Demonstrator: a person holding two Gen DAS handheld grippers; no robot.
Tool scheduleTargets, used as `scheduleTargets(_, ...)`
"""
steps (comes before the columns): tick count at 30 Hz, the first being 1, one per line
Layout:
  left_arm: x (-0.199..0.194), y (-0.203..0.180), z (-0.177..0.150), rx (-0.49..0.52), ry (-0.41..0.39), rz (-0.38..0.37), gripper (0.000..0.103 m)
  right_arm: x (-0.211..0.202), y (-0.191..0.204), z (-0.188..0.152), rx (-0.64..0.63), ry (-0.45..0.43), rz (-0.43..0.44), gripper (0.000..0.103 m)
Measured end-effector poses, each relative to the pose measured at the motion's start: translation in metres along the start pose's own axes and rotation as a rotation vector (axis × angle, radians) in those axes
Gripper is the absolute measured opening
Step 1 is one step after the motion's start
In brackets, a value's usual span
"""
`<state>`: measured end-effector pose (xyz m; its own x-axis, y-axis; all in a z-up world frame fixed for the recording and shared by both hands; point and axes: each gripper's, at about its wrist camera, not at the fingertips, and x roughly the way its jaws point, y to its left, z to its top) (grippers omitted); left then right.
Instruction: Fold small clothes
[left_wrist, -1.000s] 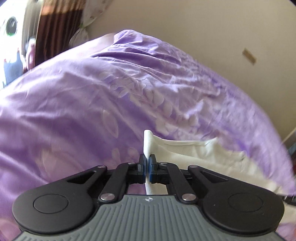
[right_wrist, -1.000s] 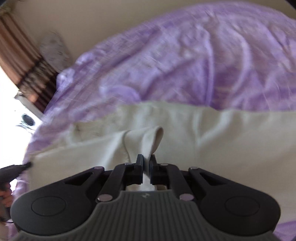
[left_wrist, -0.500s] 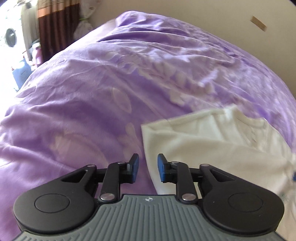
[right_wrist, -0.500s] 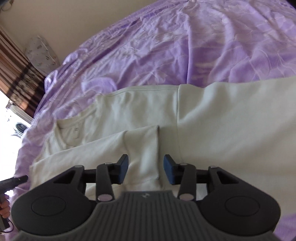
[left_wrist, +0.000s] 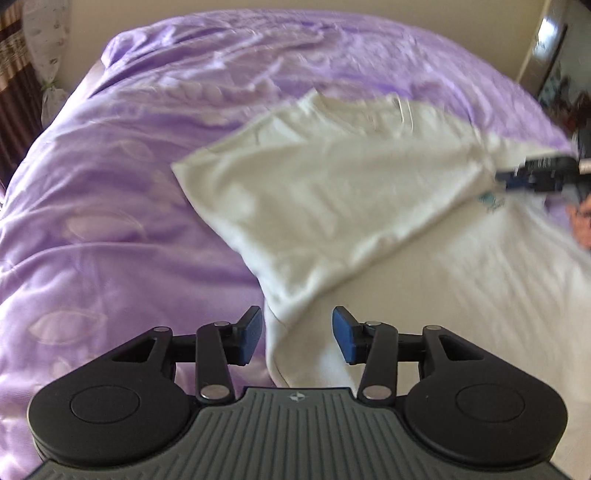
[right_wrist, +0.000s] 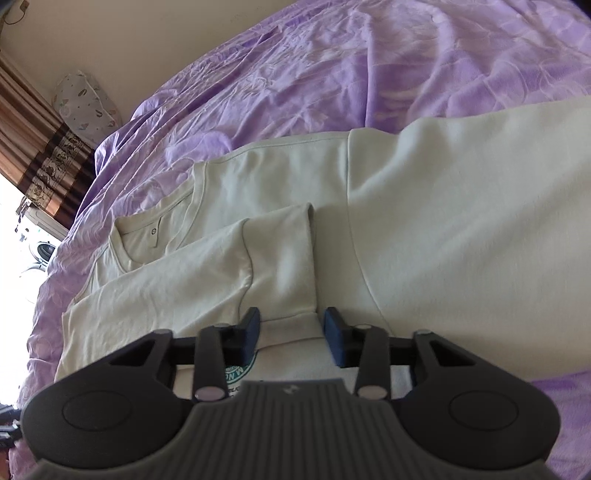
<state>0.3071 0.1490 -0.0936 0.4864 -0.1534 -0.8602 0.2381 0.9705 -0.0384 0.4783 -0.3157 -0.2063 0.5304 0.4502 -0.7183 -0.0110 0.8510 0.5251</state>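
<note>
- The cream T-shirt (right_wrist: 424, 206) lies spread on a purple bedspread (right_wrist: 332, 74), its collar (right_wrist: 147, 236) toward the curtain side of the bed.
- One side of the shirt is folded inward over the body, so its short sleeve (right_wrist: 284, 254) lies across the chest, cuff edge running straight down toward the right gripper (right_wrist: 291, 334).
- Right gripper: jaws spread wide, nothing between them — the blue pads (right_wrist: 334, 334) sit just above the sleeve's lower hem, and whether they touch the cloth cannot be told.
- Below that hem a round green printed logo (right_wrist: 240, 367) peeks out between the gripper's linkage bars, partly hidden.
- Left gripper (left_wrist: 297, 336): jaws also wide apart and holding nothing; the folded edge of the shirt (left_wrist: 321, 206) comes to a point just ahead of its blue pads (left_wrist: 251, 334).
- From the left wrist view the folded flap lies diagonally over the shirt body, and this view is motion-blurred.
- At the far right edge of that view the other gripper's black and blue tip (left_wrist: 543, 173) shows over the shirt, with a bit of the person's hand (left_wrist: 583, 225) beside it.
- Striped brown curtains (right_wrist: 40, 147) and a patterned pillow (right_wrist: 85, 103) stand past the bed's far corner, against a plain beige wall (right_wrist: 147, 29).
</note>
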Motion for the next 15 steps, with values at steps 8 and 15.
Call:
scheduleTargets(8, 0.003, 0.008, -0.005, -0.119, -0.039, 0.071, 0.007, -0.028, 0.008, 0.003, -0.032, -0.06, 0.019, 0.003)
scheduleTargets(15, 0.016, 0.014, -0.011, -0.101, 0.026, 0.108, 0.007, -0.018, -0.011, -0.007, -0.016, 0.013, -0.051, 0.002)
